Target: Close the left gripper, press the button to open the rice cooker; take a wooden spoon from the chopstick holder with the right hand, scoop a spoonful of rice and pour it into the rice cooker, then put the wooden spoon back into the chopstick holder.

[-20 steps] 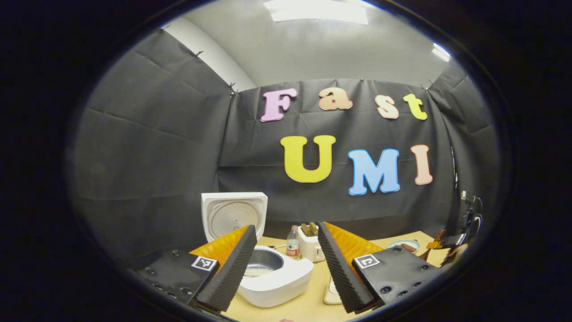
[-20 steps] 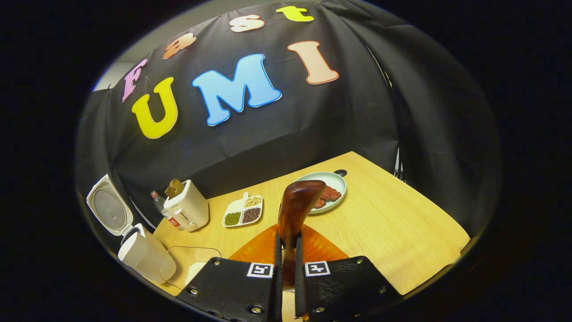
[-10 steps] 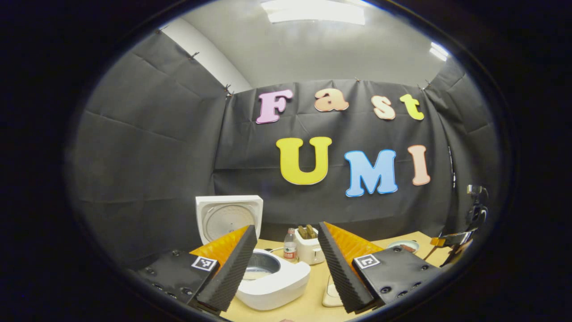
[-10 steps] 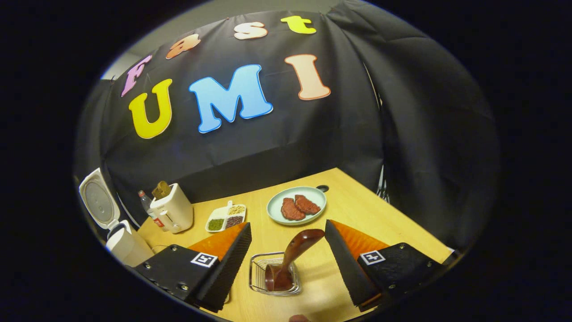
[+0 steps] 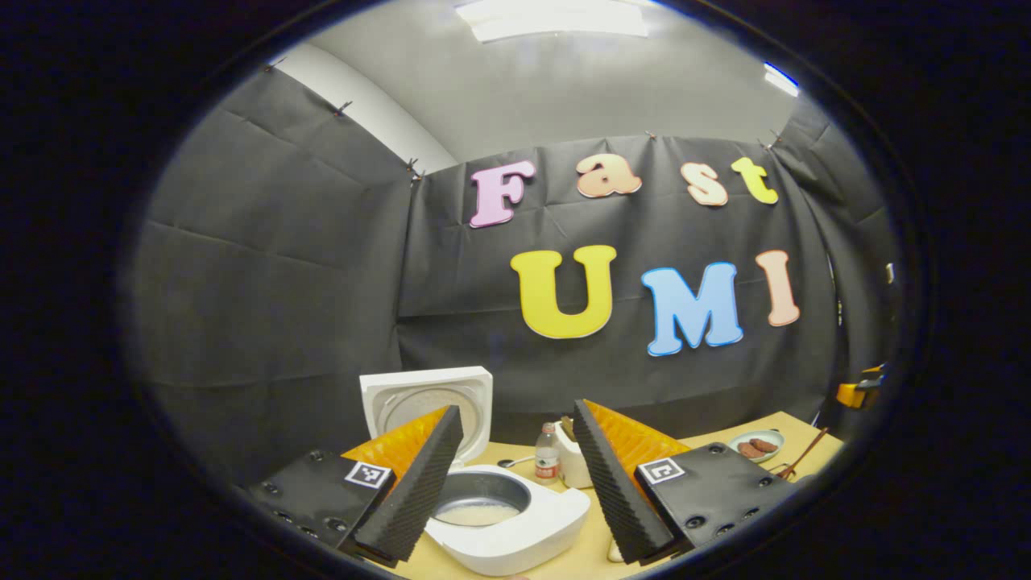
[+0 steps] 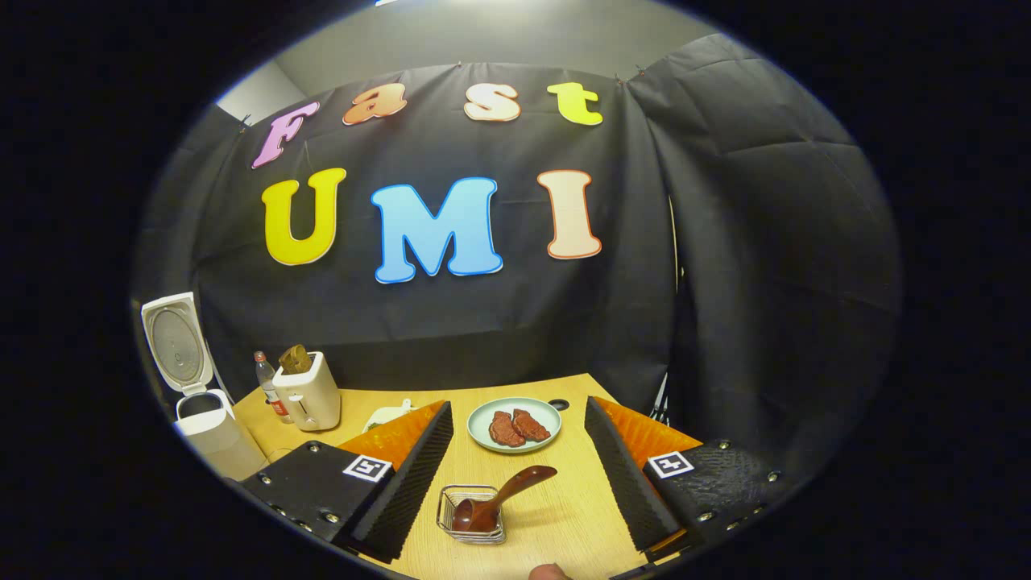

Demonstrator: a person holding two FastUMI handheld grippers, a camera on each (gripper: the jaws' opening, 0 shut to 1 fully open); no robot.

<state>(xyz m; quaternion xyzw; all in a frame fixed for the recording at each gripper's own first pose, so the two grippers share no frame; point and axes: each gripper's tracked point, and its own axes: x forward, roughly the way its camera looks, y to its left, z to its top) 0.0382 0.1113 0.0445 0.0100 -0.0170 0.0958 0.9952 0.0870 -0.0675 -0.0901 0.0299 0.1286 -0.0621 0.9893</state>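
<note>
Both jaws gape wide, holding nothing; wooden spoon [image 6: 495, 498] leans in chopstick holder [image 6: 473, 515], a bump tips it.

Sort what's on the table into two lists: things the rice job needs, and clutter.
Needed for the job:
rice cooker, lid up, rice in the pot
wooden spoon, lying in the chopstick holder

Just lying about:
toaster
water bottle
plate of meat
</note>
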